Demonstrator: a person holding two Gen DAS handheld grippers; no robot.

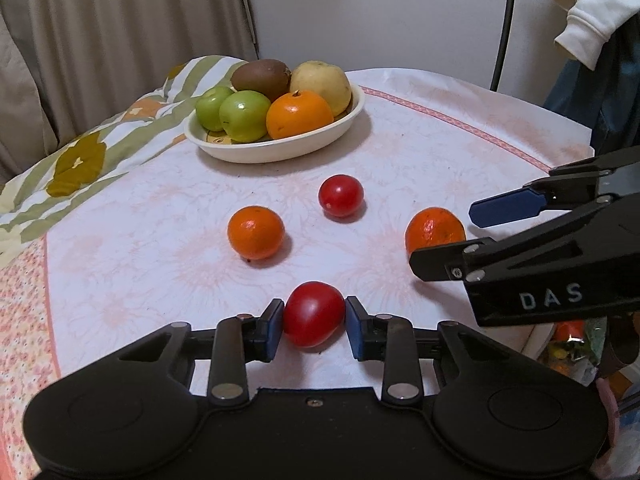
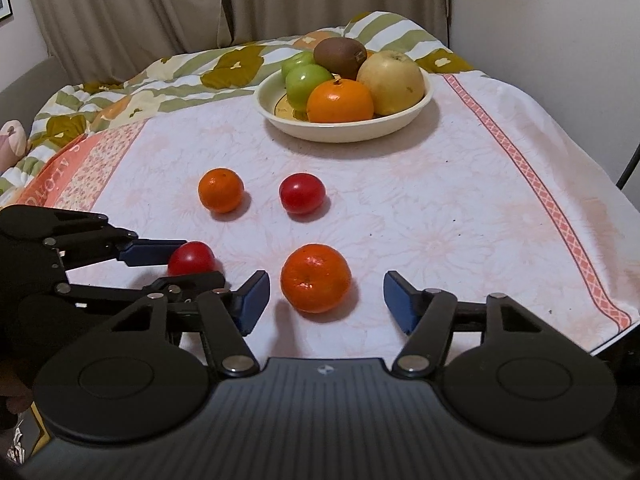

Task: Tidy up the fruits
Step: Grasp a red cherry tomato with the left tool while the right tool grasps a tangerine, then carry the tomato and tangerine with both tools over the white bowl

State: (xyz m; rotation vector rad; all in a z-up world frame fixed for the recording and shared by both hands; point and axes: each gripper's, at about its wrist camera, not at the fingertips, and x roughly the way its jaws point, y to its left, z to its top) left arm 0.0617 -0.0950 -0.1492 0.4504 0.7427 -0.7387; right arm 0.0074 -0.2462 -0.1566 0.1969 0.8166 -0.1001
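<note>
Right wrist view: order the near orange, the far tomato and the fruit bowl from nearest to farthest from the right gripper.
1. Near orange: between the open jaws of the right gripper, untouched.
2. Far tomato: mid-cloth, beyond the orange and slightly left.
3. Fruit bowl: farthest, at the back of the table.

Glossy, smooth red tomato [image 1: 314, 314] clamped between matt blue pads [image 1: 273, 330] of matt black plastic left gripper [image 1: 313, 329]. Dimpled, shiny orange skin on mandarin [image 2: 315, 278] between jaws of right gripper [image 2: 326, 300]. Ahead of both: matt printed tablecloth [image 2: 420, 208], smooth cream glazed-looking bowl [image 2: 344, 130], fuzzy brown kiwi [image 2: 340, 57].
</note>
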